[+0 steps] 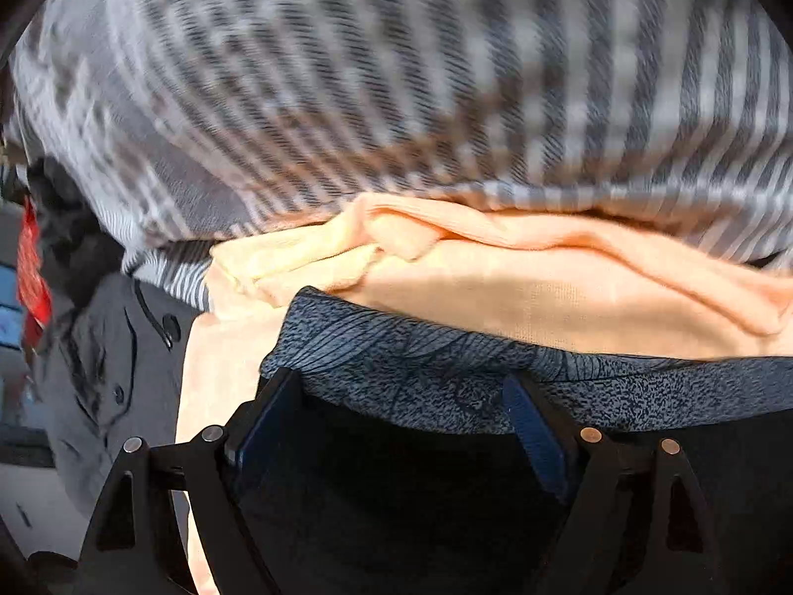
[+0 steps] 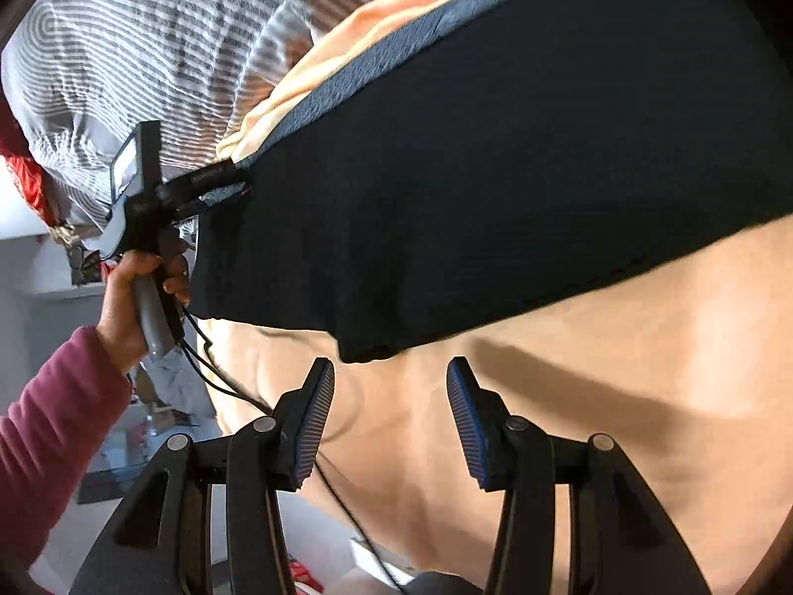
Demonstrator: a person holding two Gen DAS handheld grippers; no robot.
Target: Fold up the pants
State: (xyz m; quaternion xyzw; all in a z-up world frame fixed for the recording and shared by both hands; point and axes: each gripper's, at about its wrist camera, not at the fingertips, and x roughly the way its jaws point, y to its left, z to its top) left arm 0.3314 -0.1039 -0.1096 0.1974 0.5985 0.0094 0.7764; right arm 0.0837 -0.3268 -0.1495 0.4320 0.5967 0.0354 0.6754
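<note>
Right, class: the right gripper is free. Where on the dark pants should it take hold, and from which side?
Probably the near corner of the dark pants. It points straight at the right gripper, whose jaws stand open just short of it. Come straight ahead from the near side, low over the peach sheet, since that edge looks free. The left gripper is at the far waistband end.

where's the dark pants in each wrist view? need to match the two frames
Left wrist: the dark pants fill the lower centre between the fingers of the left hand-held gripper, patterned blue waistband along their top edge.
Right wrist: the pants span the upper centre and right, one corner at the left hand-held gripper; the right hand-held gripper is open just below, clear of them.
Shared landmark: the peach cloth beneath the pants.
</note>
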